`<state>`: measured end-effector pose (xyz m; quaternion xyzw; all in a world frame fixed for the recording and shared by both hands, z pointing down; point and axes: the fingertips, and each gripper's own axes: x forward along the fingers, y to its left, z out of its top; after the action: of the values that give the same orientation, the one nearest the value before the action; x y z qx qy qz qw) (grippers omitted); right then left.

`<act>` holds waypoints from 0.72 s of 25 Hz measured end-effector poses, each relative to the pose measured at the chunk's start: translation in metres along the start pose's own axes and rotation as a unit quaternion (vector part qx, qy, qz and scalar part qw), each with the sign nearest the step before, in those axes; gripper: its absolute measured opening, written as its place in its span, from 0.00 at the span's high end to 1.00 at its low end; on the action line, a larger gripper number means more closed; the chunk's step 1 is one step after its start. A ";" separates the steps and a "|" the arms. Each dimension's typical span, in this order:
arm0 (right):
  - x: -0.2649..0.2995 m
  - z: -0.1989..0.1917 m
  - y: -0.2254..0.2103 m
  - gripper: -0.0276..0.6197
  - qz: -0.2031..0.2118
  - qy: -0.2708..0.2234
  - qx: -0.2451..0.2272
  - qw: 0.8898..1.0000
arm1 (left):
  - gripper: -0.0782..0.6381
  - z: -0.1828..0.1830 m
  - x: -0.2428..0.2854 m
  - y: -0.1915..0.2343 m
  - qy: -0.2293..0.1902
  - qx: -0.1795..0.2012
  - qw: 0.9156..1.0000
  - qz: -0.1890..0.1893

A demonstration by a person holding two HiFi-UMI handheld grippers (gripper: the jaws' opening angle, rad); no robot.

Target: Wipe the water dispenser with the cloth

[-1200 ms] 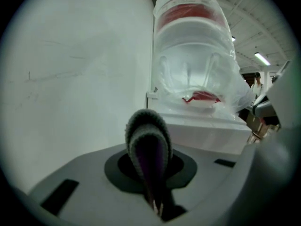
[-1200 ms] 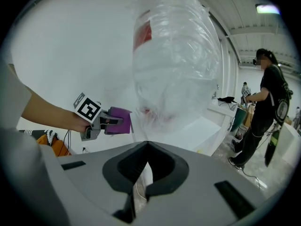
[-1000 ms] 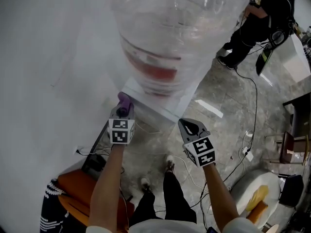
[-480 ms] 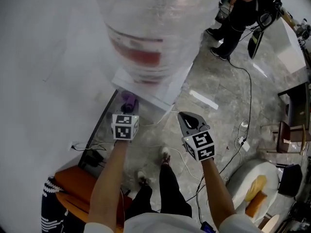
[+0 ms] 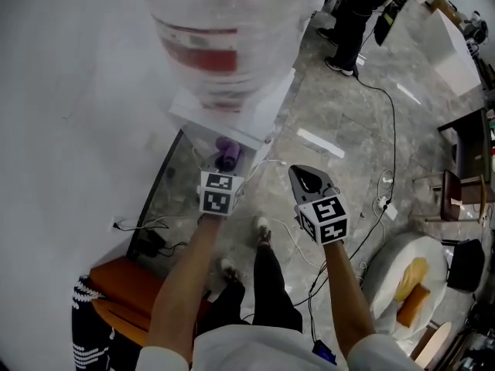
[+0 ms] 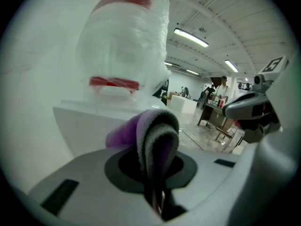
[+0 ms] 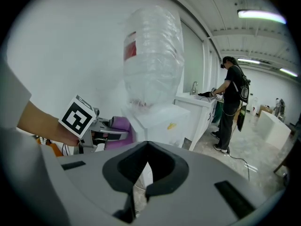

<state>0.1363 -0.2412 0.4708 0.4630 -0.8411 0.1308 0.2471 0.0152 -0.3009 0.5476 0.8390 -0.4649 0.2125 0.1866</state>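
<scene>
ok, left gripper is up at the water dispenser, jaws clamped on the cloth. cloth is purple w/ a grey edge, folded, bulging out past the tips in a fat loop. it sits right at the dispenser's near face, just under the top edge, toward the right corner. whether it actually touches, can't tell.

big clear bottle w/ a red label stands upright on top of the white body.

right gripper hangs to the right of the dispenser, apart from it, over the floor. its jaws are pressed together w/ nothing btw them. in the right gripper view the left gripper and its cloth show at the left, beside the dispenser's side.

white wall runs down the left, dispenser just beside it. far right, a person in dark clothes stands at a white counter. a black cable snakes across the marbled floor.

near left, smth orange by the wall. near right, a white round thing w/ a yellow item on it. wearer's shoe shows on the floor btw the two grippers.
</scene>
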 end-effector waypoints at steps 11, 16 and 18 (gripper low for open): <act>-0.040 -0.020 0.003 0.95 -0.031 -0.001 0.022 0.999 | 0.83 -0.007 -0.009 -0.073 0.001 0.036 0.997 -0.072; -0.042 -0.020 0.016 0.95 -0.029 -0.010 0.021 0.999 | 0.83 -0.029 -0.037 -0.050 0.000 0.005 0.999 -0.043; -0.036 -0.020 0.023 0.95 -0.027 -0.013 0.021 0.999 | 0.83 -0.038 -0.049 -0.030 -0.004 -0.007 1.000 -0.022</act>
<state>0.1387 -0.1939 0.4680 0.4926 -0.8283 0.1353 0.2302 0.0103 -0.2324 0.5497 0.8484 -0.4488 0.2022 0.1949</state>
